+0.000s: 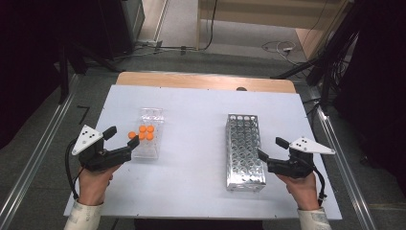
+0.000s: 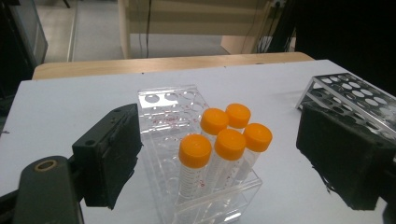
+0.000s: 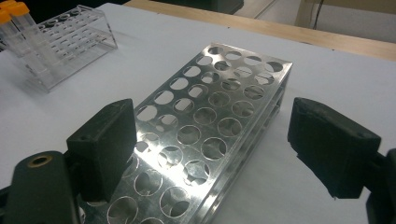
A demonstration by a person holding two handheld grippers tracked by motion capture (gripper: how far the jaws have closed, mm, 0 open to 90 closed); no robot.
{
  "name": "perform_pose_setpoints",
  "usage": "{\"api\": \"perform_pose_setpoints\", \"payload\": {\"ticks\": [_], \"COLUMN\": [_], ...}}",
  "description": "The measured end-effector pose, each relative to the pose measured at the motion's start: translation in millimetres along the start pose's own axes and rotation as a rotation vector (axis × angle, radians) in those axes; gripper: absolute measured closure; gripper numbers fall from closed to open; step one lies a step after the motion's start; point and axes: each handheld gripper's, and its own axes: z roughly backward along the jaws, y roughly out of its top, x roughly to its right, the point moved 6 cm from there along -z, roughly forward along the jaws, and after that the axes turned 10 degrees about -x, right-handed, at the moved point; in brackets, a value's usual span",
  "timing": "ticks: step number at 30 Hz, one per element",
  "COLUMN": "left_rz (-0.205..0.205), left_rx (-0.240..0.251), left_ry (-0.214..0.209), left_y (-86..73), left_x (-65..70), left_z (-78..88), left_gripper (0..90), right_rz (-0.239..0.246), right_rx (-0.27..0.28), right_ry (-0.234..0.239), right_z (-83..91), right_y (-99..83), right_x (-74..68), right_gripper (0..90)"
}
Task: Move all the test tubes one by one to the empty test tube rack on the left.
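Orange-capped clear plastic tubes, five in all, stand upright in the near end of a clear acrylic rack on the white table. The left gripper sits just beside that rack, jaws spread with nothing between them. The right gripper rests at the near end of an empty perforated metal rack, jaws spread wide, holding nothing.

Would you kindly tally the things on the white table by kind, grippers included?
Orange-capped tubes: 5, all standing in the clear rack
Clear plastic rack: 1
Metal rack: 1, its holes hold nothing
Hand-held grippers: 2, the left gripper and the right gripper, both open
Total: 9
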Motion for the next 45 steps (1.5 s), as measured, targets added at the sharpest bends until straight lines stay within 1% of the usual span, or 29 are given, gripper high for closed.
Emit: {"api": "perform_pose_setpoints", "payload": {"ticks": [14,19,22,26,29,35,37,39,45], "left_rz": [0.005,0.000,0.001,-0.002,0.003,0.005,0.010,0.014,0.021], "left_rx": [-0.012,-0.015,-0.008,-0.017,-0.016,-0.022,-0.020,-0.019,-0.019], "left_ry": [0.017,0.030,0.037,0.047,0.049,0.068,0.076,0.078,0.087], "left_y": [-8.0,-11.8,-13.7,-17.6,-19.7,-24.0,-24.9,-25.9,-28.2], "left_x": [-6.3,-8.0,-8.4,-10.2,-11.4,-16.6,-19.0,-21.1,-24.4], "left_z": [3.3,4.8,6.4,7.6,7.6,9.2,10.7,12.2,14.2], "left_gripper": [14.1,13.8,13.8,13.8,13.7,13.8,13.8,13.8,13.8], "right_rz": [-0.013,-0.026,-0.036,-0.046,-0.059,-0.071,-0.089,-0.095,-0.113], "right_rx": [0.002,0.009,0.012,0.016,0.019,0.013,0.014,0.012,0.006], "right_ry": [-0.029,-0.042,-0.050,-0.061,-0.071,-0.091,-0.096,-0.104,-0.122], "right_z": [10.0,15.8,19.0,23.9,27.1,32.5,34.8,37.1,43.0], "right_y": [-9.7,-12.6,-15.1,-18.4,-21.2,-28.7,-32.1,-35.5,-43.9], "right_x": [10.8,16.4,20.7,25.8,30.3,39.2,43.0,46.3,52.7], "right_gripper": [14.1,14.0,14.1,14.1,14.1,14.1,14.1,14.1,14.1]}}
